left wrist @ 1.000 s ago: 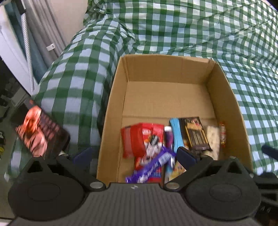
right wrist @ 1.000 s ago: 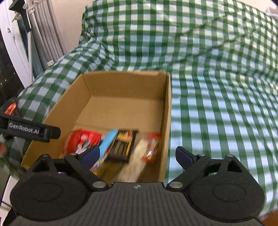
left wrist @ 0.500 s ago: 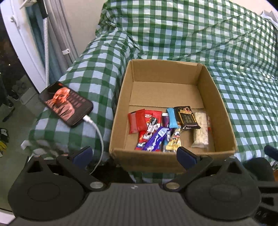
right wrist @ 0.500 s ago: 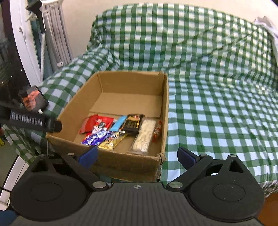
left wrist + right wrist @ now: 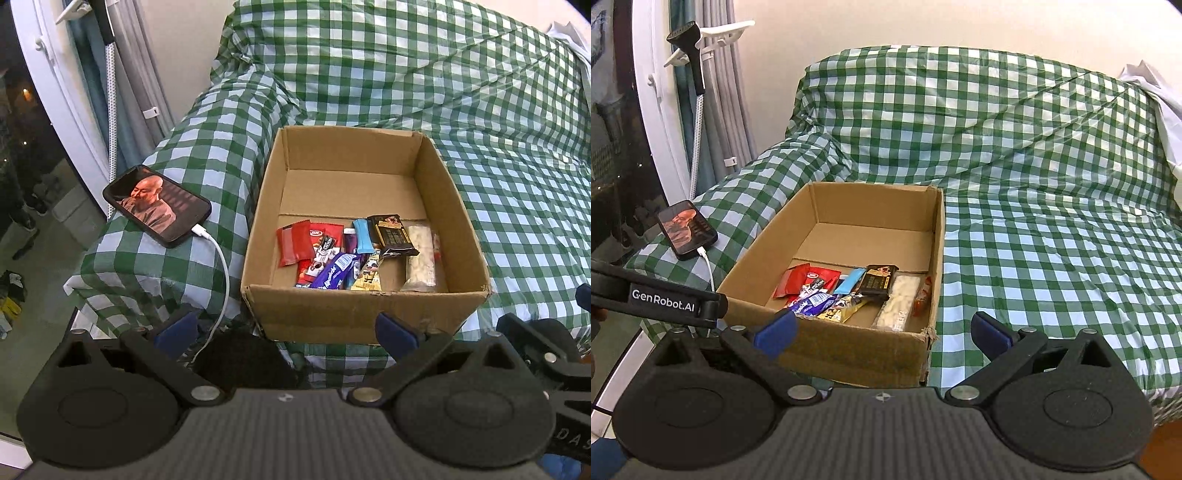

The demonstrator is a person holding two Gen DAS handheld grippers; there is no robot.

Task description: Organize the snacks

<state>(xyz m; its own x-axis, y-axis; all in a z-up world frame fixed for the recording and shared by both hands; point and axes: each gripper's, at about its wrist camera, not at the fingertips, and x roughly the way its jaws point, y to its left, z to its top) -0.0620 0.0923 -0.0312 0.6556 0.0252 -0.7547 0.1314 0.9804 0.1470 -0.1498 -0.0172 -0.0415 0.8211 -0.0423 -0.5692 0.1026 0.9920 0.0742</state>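
An open cardboard box (image 5: 369, 310) stands on a green checked cover and also shows in the right wrist view (image 5: 849, 354). Several snack packets lie in its near half: a red packet (image 5: 295, 242), a purple bar (image 5: 330, 275), a blue bar (image 5: 361, 236), a dark brown bar (image 5: 393, 236) and a clear pack of white pieces (image 5: 421, 258). My left gripper (image 5: 286, 330) is open and empty, in front of the box's near wall. My right gripper (image 5: 882, 332) is open and empty, also in front of the box.
A phone (image 5: 157, 205) with a lit screen lies left of the box, with a white cable (image 5: 223, 280) running off the cover's edge. The checked cover (image 5: 1052, 240) stretches to the right and back. A window frame and curtain (image 5: 122, 92) stand at the left.
Both grippers have pulled back and up from over the box. The box and the phone now show whole, farther away. The snacks have not moved.
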